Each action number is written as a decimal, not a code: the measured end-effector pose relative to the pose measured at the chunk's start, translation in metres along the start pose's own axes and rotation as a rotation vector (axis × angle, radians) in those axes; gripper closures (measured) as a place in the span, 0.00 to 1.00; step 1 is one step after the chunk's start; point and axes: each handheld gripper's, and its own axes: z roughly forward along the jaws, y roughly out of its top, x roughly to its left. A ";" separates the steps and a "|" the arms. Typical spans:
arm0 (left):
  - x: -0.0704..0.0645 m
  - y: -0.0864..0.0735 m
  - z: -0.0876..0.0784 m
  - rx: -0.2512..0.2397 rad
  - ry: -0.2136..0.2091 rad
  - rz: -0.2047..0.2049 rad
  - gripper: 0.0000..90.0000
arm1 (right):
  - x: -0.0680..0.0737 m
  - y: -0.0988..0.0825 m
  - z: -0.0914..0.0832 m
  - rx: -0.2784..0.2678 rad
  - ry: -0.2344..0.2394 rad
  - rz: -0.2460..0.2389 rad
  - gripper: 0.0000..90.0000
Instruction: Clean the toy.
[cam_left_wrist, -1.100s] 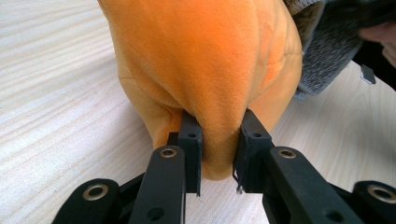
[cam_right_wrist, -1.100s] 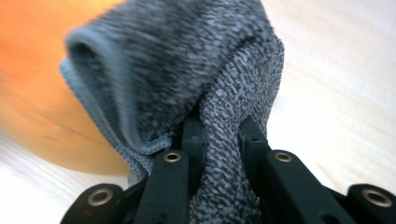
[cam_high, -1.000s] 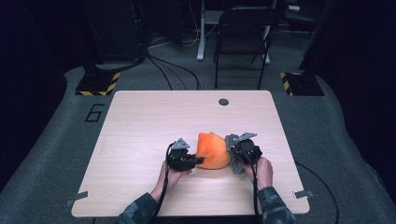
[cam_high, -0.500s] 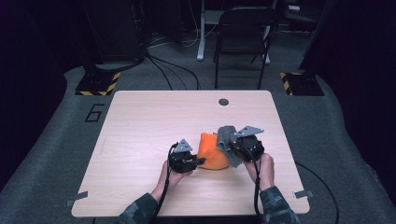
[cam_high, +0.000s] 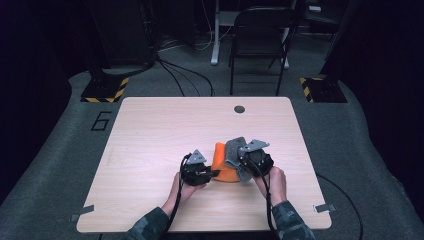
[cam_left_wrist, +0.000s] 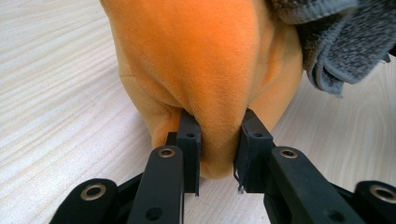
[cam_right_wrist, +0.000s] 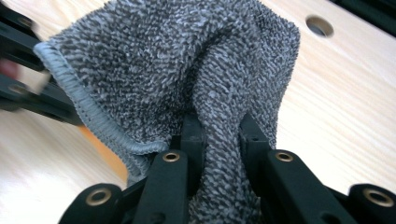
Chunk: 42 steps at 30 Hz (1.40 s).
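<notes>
Pale wood table (cam_high: 150, 150): I see bare board left and beyond the work, less room toward the near and right edges. Orange cloth (cam_high: 222, 165): bunched right of centre, long axis roughly near-to-far; my left gripper (cam_left_wrist: 217, 140) pinches its near fold. Grey cloth (cam_right_wrist: 187, 60): draped just right of the orange, touching it, lifted, clamped in my right gripper (cam_right_wrist: 219, 135)
</notes>
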 end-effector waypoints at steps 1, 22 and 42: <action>0.000 0.000 0.000 0.000 0.000 0.001 0.82 | 0.000 0.000 0.000 0.000 0.000 0.000 0.85; 0.001 -0.001 0.000 -0.008 0.003 -0.001 0.82 | -0.051 -0.040 0.030 0.156 -0.048 0.149 0.86; 0.001 -0.001 0.002 0.007 0.015 0.029 0.81 | 0.016 0.011 0.007 -0.072 0.097 -0.019 0.86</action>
